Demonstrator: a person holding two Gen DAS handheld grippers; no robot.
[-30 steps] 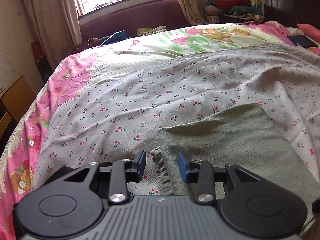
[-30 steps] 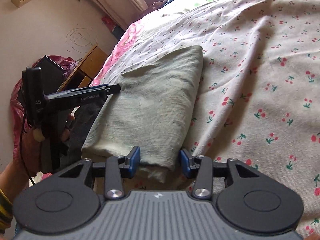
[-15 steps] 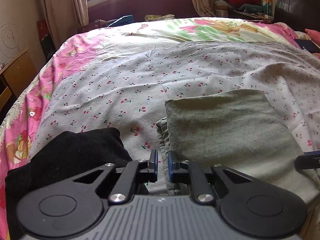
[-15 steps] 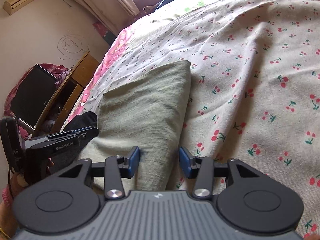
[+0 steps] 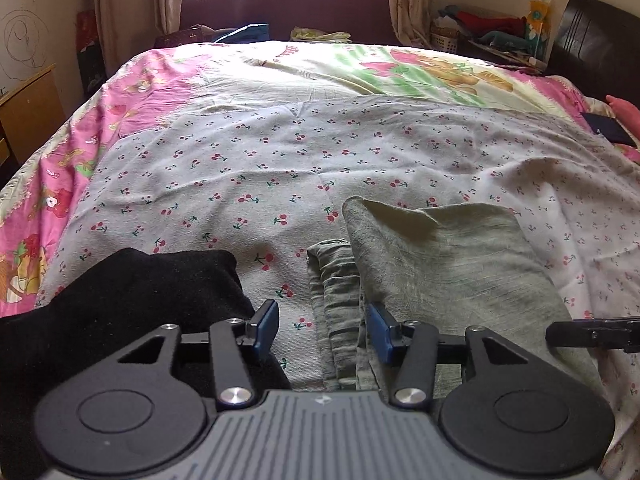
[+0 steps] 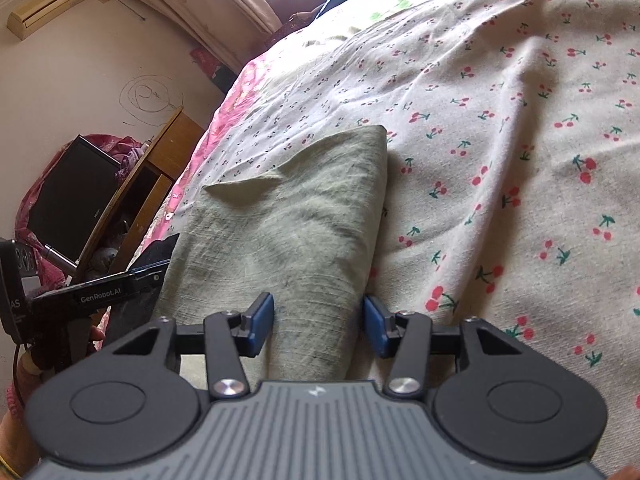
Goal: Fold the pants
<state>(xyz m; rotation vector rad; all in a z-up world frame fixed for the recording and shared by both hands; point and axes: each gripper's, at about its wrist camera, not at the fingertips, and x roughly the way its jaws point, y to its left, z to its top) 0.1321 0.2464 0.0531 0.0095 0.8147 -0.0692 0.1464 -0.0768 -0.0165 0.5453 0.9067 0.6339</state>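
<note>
The folded grey-green pants point(image 5: 448, 264) lie on the cherry-print sheet point(image 5: 248, 168), their gathered waistband point(image 5: 332, 292) showing at the near left edge. My left gripper point(image 5: 322, 328) hovers over that waistband; its jaws are opening and the pads touch nothing. In the right wrist view the pants point(image 6: 288, 220) run away from me, with one far corner puckered up. My right gripper point(image 6: 318, 320) straddles their near right edge, jaws opening, pads off the cloth. The left gripper point(image 6: 120, 284) shows at the pants' left side.
A black garment point(image 5: 120, 304) lies on the bed just left of my left gripper. A wooden cabinet point(image 6: 160, 152) and a dark screen point(image 6: 68, 196) stand beside the bed. A dark flat item point(image 5: 608, 128) rests at the far right. The pink cartoon sheet point(image 5: 132, 92) covers the far side.
The left gripper shut and then opened again, and it shifted left so the black garment came into view. The right jaws spread a little wider. A far corner of the pants puckered up.
</note>
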